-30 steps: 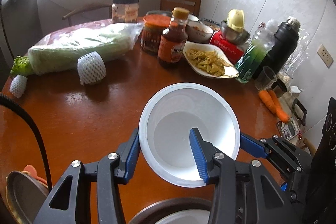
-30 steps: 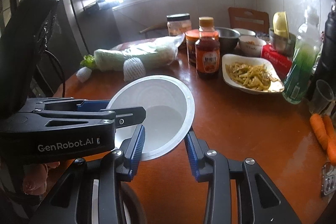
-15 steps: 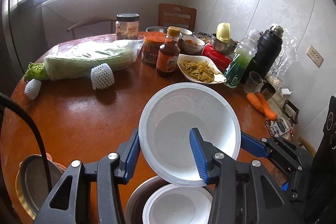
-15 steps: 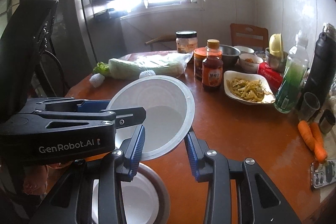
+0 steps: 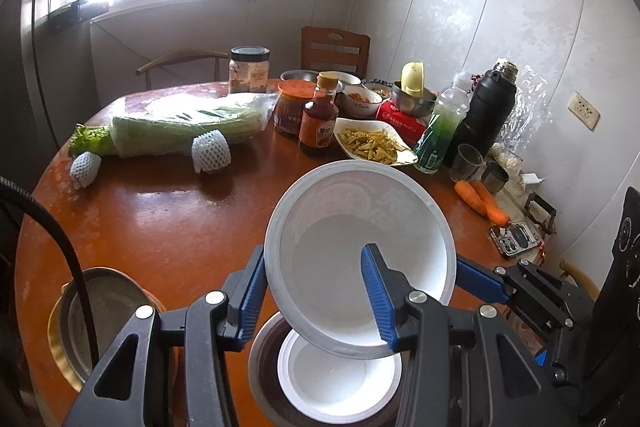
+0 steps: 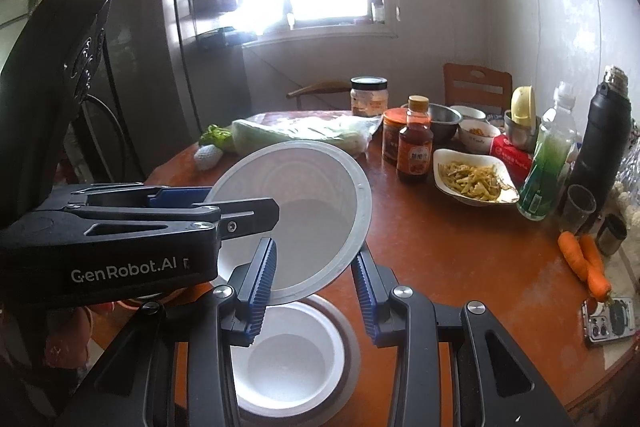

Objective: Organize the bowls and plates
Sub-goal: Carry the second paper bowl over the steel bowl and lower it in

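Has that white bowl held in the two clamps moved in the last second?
Yes. The white bowl has risen and pulled back: the table and sauce bottle look farther off, and a second bowl now shows beneath.

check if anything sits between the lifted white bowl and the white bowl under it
Nothing visible does. The lifted white plastic bowl, gripped at its rim by the left gripper and right gripper, hangs tilted directly over the second white bowl, with open air between them.

Black gripper frames, blue ribbed fingers [image 5: 376, 291], silver screws, white GenRobot.AI lettering
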Action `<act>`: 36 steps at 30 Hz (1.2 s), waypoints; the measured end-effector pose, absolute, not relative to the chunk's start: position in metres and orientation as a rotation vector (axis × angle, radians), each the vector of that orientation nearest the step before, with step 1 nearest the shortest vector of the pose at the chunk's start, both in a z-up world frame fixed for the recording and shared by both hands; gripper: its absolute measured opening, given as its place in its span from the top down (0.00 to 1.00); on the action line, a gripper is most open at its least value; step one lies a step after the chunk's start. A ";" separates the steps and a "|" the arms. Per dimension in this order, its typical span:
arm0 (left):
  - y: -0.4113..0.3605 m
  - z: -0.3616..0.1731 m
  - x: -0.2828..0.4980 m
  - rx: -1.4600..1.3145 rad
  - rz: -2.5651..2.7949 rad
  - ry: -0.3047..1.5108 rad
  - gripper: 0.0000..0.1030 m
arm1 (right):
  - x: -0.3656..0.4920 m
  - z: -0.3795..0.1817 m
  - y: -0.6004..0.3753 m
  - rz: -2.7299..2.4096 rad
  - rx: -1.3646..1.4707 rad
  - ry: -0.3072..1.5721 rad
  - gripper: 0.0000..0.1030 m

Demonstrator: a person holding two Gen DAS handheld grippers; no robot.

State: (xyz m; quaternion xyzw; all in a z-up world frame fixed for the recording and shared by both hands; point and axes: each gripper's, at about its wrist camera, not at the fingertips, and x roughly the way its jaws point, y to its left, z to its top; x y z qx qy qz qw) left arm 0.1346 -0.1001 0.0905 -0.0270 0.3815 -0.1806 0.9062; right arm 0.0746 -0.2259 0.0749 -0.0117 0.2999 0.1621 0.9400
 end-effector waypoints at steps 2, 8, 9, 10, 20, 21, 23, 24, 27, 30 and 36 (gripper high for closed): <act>-0.098 0.094 0.129 -0.056 -0.373 0.780 0.54 | 0.070 0.078 -0.224 0.335 -0.027 0.605 0.61; -0.095 0.101 0.115 -0.051 -0.371 0.766 0.54 | 0.056 0.083 -0.220 0.342 -0.035 0.594 0.61; -0.095 0.102 0.113 -0.049 -0.372 0.765 0.54 | 0.055 0.084 -0.219 0.343 -0.037 0.592 0.61; -0.095 0.102 0.111 -0.047 -0.372 0.764 0.54 | 0.052 0.084 -0.219 0.344 -0.039 0.591 0.61; -0.100 0.098 0.091 -0.024 -0.375 0.775 0.54 | 0.031 0.086 -0.223 0.346 -0.043 0.591 0.61; -0.100 0.096 0.089 -0.023 -0.378 0.780 0.54 | 0.030 0.085 -0.223 0.344 -0.046 0.593 0.61; -0.100 0.094 0.087 -0.027 -0.379 0.789 0.54 | 0.027 0.084 -0.223 0.344 -0.050 0.597 0.61; -0.100 0.092 0.086 -0.026 -0.382 0.793 0.54 | 0.025 0.083 -0.222 0.347 -0.049 0.601 0.61; -0.099 0.088 0.085 -0.029 -0.383 0.805 0.54 | 0.022 0.078 -0.223 0.353 -0.047 0.613 0.61; -0.099 0.085 0.083 -0.023 -0.380 0.811 0.54 | 0.020 0.075 -0.224 0.360 -0.040 0.622 0.61; -0.098 0.076 0.084 -0.020 -0.373 0.833 0.54 | 0.020 0.069 -0.220 0.362 -0.046 0.643 0.61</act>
